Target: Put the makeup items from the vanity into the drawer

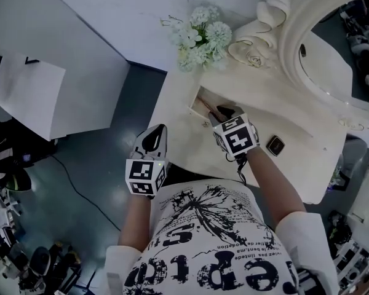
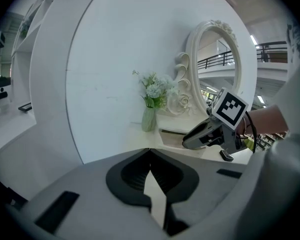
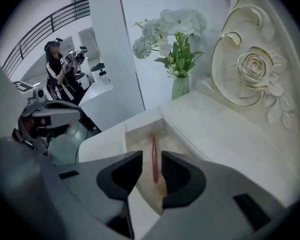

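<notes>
Right gripper (image 3: pixel 151 155): jaws slightly parted, gripping nothing, poised over open vanity drawer (image 3: pixel 135 136). Slim red makeup stick (image 3: pixel 154 163) lying loose on drawer floor, visible through jaw gap. Left gripper (image 2: pixel 149 149): jaws closed, empty, clear of vanity's left front corner. Dark compact (image 1: pixel 275 144) on vanity top (image 1: pixel 307 158), beside right wrist.
</notes>
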Demonstrator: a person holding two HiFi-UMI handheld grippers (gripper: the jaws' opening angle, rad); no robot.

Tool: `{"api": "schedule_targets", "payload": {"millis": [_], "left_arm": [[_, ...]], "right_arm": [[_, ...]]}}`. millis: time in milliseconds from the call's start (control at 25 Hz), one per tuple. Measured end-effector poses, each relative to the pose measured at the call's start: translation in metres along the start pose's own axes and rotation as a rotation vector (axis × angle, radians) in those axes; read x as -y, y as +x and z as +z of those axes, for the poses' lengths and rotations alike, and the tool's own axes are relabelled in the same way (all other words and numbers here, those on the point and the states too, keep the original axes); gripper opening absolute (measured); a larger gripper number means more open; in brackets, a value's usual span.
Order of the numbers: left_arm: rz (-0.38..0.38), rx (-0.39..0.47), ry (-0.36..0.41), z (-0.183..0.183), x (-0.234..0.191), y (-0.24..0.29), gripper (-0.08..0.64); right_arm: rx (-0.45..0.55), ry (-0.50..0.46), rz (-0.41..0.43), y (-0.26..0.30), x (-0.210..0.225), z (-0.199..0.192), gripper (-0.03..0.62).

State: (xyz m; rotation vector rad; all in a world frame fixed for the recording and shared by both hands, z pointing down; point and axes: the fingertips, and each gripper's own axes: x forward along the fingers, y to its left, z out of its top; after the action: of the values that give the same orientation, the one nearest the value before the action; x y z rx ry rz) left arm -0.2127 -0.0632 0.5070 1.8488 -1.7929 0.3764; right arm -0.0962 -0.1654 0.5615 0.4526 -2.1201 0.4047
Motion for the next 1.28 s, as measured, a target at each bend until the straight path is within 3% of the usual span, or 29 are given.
{"api": "schedule_targets", "payload": {"millis": [80, 440, 800, 1000, 1280], "left_arm": [[0.006, -0.004, -0.003, -0.002, -0.003, -0.001, 0.02], [-0.003, -0.009, 0.016, 0.002, -0.007, 0.003, 0.02], [-0.133, -0.005, 0.104, 0.016, 0.037, 0.024, 0.021], [-0.239, -0.033, 0.17, 0.014, 0.081, 0.04, 0.02], [-0.41, -0.066, 0.277, 0.014, 0.146, 0.064, 0.02]], "right_arm": [[0.009, 0.008, 0.0, 0.002, 0.0, 0.003, 0.152], [0.051, 0.074, -0.008, -0.009, 0.002, 0.006, 0.155], [0.137, 0.202, -0.099, -0.056, 0.03, -0.014, 0.155], [0.16, 0.336, -0.204, -0.097, 0.062, -0.065, 0.155], [0.12, 0.559, -0.433, -0.149, 0.106, -0.183, 0.201]]}}
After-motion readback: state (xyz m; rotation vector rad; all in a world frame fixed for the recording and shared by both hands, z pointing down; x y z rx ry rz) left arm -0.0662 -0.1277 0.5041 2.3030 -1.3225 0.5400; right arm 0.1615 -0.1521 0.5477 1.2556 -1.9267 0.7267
